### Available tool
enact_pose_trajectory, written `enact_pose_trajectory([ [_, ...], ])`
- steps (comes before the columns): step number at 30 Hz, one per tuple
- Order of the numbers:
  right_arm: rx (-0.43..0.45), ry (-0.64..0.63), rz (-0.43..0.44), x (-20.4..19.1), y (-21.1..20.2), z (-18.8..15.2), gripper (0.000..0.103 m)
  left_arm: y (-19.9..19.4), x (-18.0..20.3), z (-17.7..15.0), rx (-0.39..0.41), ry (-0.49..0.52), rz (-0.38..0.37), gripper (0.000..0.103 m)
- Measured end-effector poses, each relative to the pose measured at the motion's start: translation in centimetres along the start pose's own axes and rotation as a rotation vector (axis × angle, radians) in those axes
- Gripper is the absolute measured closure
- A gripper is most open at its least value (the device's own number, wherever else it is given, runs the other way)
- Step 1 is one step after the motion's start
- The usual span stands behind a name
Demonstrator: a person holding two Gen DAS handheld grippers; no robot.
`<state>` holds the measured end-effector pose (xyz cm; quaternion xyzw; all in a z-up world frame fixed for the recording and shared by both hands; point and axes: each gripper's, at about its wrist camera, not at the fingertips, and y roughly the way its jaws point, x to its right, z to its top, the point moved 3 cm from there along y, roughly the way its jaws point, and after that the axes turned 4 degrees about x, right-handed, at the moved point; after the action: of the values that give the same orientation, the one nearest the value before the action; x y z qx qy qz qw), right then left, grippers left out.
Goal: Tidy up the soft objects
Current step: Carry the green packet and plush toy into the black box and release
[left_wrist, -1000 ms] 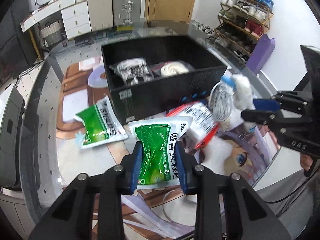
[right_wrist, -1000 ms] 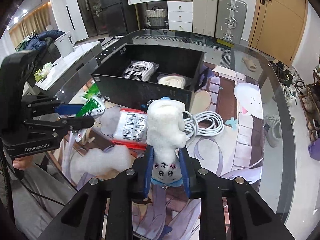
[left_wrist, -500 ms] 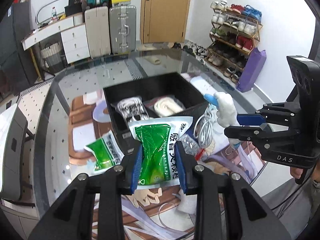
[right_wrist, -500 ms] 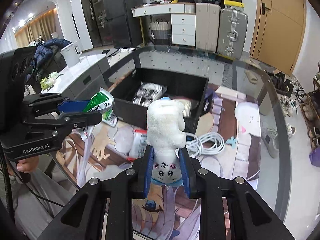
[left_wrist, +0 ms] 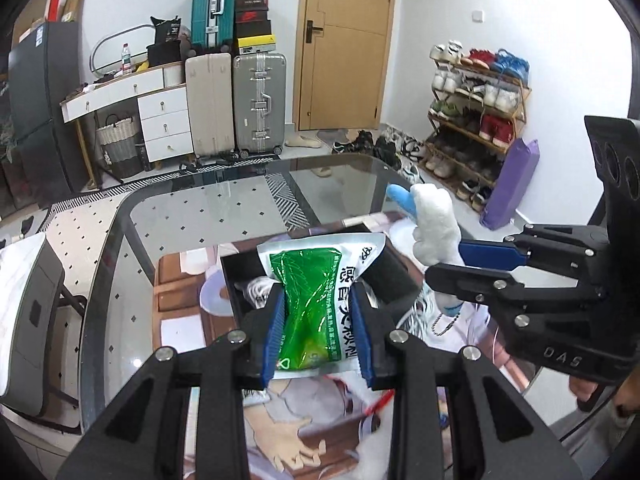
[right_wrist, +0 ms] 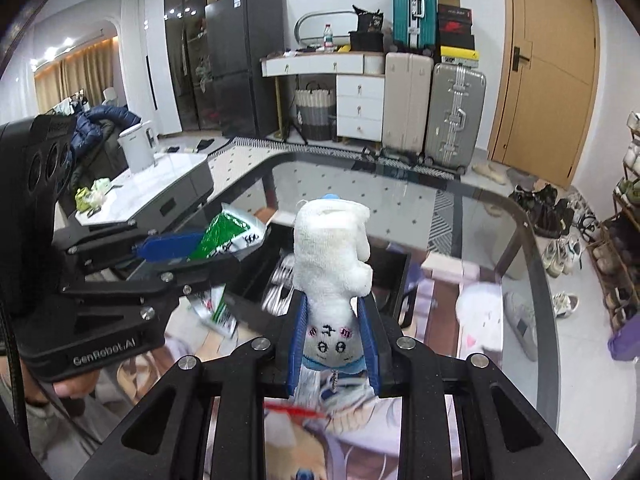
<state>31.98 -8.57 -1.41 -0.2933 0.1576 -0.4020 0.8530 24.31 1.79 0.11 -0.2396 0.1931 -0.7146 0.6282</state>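
- Surface: a glass-topped desk (left_wrist: pixel 192 216) with a dark rounded rim is seen; a printed illustrated mat (right_wrist: pixel 436 292) covers its near part.
- A black open box (left_wrist: pixel 394 274) stands on the mat; white bundled items are partly visible inside it, details blurred.
- A white plush shape (right_wrist: pixel 480 318) lies on the mat to the right of the box in the right wrist view; a second green packet (right_wrist: pixel 218 310) lies near the box's left side, blurred.
- Room: suitcases (left_wrist: pixel 236 100), a white drawer unit (left_wrist: pixel 166 124) and a wooden door (left_wrist: pixel 344 44) are noted at the far wall; a shoe rack (left_wrist: pixel 472 100) stands at the right.
- Left gripper (left_wrist: pixel 316 328): held above the desk, angled downward; jaws closed on a green-and-white sachet (left_wrist: pixel 316 300), which stands up between the blue pads, in front of the box.
- Right gripper (right_wrist: pixel 334 340): likewise raised and angled downward; jaws closed on a white plush toy (right_wrist: pixel 332 256), gripped at its face end, body pointing away from the camera.
- The two grippers are held side by side, apart; a hand (right_wrist: pixel 74 386) is glimpsed under the left one.
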Motion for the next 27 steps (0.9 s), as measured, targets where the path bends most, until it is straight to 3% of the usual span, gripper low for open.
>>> enact_pose_trajectory([
  [11, 0.029, 0.052, -0.033, 1.7, 4.0, 2.6, 0.078, 4.2, -1.9, 1.3, -0.009, -0.067, 0.038, 0.073],
  [27, -0.077, 0.082, -0.031, 2.2, 10.7, 0.7, 0.078, 8.6, -3.7, -0.6, -0.119, -0.104, 0.063, 0.073],
])
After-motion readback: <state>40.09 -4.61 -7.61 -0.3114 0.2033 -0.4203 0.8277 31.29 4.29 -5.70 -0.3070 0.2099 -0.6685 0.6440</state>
